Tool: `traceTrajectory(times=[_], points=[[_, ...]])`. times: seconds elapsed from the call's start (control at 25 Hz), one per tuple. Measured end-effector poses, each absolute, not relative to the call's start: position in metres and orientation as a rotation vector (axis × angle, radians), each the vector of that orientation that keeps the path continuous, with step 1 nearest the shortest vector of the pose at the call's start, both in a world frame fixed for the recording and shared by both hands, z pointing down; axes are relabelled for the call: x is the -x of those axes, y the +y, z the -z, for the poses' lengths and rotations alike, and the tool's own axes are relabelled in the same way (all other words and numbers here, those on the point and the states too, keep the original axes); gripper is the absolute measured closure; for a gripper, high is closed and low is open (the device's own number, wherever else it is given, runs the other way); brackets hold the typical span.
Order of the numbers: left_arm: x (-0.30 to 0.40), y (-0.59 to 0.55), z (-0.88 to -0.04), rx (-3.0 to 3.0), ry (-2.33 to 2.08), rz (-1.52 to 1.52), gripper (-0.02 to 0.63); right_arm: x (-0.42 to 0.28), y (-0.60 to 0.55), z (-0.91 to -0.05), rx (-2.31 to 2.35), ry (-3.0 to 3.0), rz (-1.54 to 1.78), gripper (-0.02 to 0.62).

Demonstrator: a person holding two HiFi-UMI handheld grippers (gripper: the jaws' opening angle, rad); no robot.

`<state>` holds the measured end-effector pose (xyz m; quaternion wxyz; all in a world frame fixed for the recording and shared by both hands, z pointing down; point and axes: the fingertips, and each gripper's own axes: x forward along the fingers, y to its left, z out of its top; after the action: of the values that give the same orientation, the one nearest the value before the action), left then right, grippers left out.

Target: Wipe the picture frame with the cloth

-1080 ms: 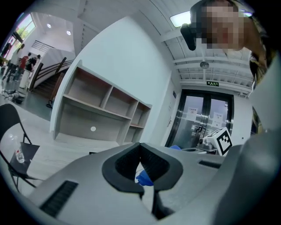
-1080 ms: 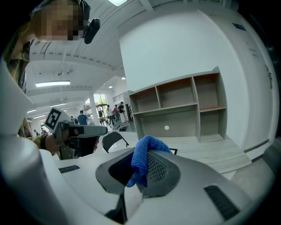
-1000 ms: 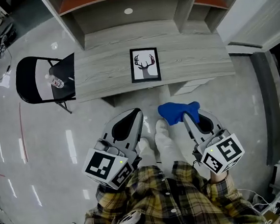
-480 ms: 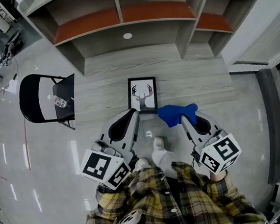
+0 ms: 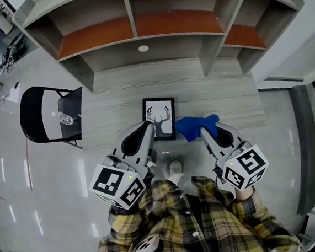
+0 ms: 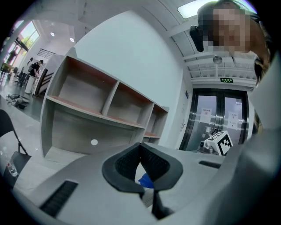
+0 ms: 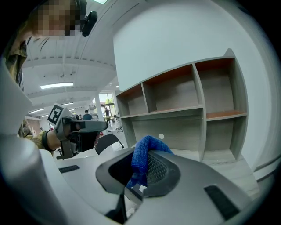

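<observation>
Picture frame (image 5: 161, 115) lies face up on the grey wood-grain desk (image 5: 227, 96), near its front edge, below the open shelf unit (image 5: 153, 23); it is a slim black upright rectangle around a white sheet printed with a dark deer head and antlers, touched with red; its lower left corner is hidden behind the left gripper (image 5: 149, 124). That gripper's jaws are pressed together with nothing between them. The right gripper (image 5: 204, 129) pinches a bright blue cloth (image 5: 193, 126), which bunches up over the jaw tips and sits just beside the frame's right edge; whether it touches the frame cannot be told. 1 black chair (image 5: 40, 114) stands at the desk's left end.
</observation>
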<state>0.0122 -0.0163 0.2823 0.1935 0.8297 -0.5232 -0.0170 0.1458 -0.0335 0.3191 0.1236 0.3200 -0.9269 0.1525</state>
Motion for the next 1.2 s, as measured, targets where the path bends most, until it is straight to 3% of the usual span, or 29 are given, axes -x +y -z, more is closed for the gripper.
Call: traceTrajectory(times=[0.72, 1.2], points=[[0.082, -0.12, -0.346, -2.382, -1.197, -0.294, 0.601, -0.039, -0.128, -0.341, -1.177, -2.552, -0.515, 0.554], [0.08, -0.115, -0.46, -2.231, -0.962, -0.554, 0.601, -0.013, -0.137, -0.385, -1.225, -2.469, -0.64, 0.554]])
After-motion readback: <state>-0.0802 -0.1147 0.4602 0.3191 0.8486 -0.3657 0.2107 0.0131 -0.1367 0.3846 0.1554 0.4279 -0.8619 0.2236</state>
